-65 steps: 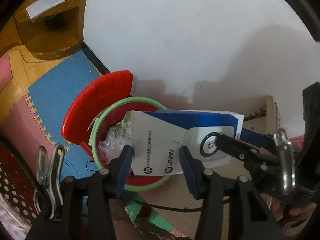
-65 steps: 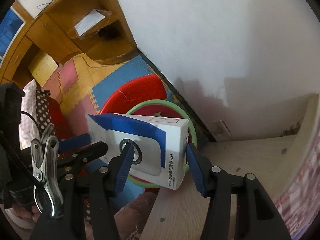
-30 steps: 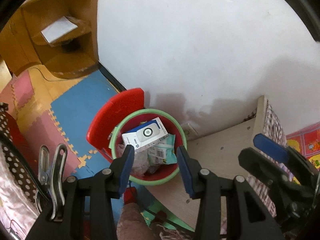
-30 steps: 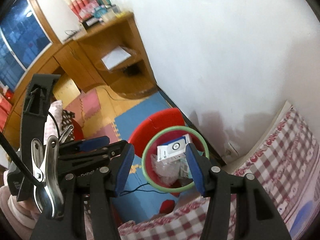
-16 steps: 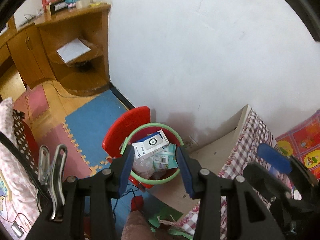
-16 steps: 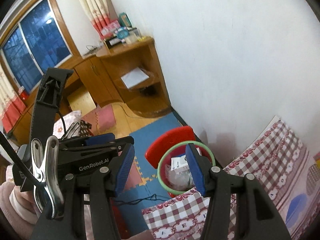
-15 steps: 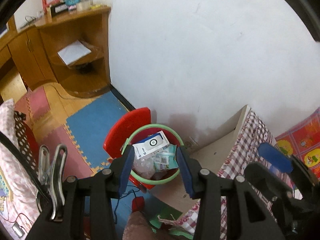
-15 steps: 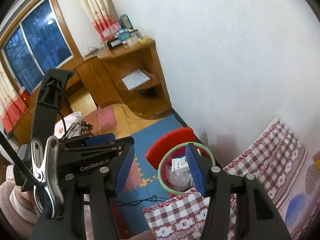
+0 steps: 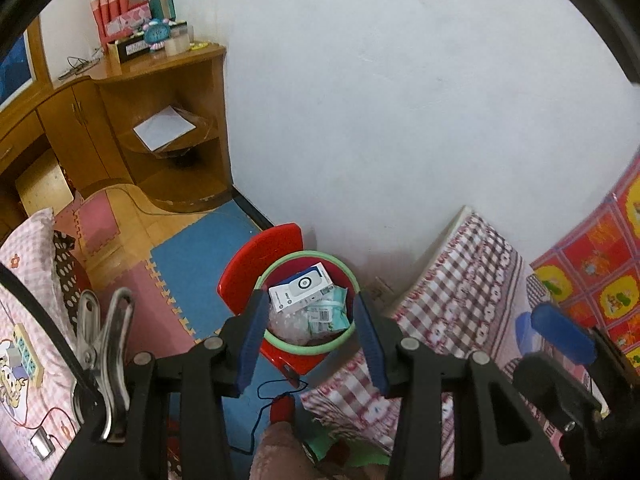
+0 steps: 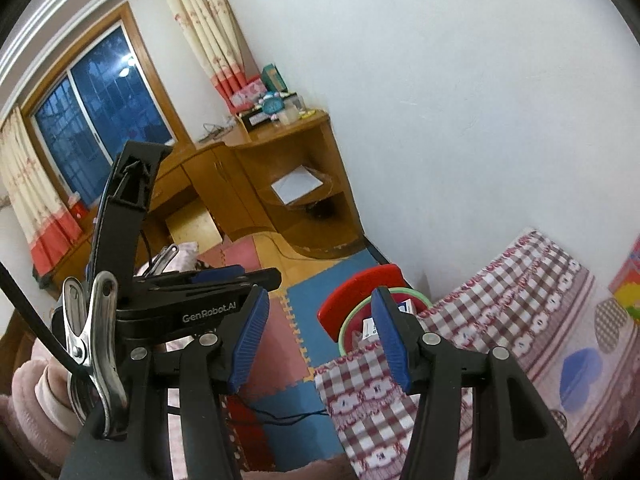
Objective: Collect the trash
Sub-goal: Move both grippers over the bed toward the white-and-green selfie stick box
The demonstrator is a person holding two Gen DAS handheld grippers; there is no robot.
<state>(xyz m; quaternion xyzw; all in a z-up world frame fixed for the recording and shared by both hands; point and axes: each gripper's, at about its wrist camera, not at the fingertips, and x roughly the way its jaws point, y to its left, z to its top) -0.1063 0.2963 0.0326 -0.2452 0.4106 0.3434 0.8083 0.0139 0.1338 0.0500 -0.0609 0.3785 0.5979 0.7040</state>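
The white box (image 9: 301,293), held over the bin (image 9: 308,300) two seconds earlier, lay inside; left gripper (image 9: 308,336) and right gripper (image 10: 322,338), half-open and empty, had pulled away.

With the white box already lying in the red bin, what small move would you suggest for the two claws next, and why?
Probably swing both away from the bin to look for more trash. The white box rests on the wrappers inside the red bin, and the left claw and right claw are both open and empty, well above it.
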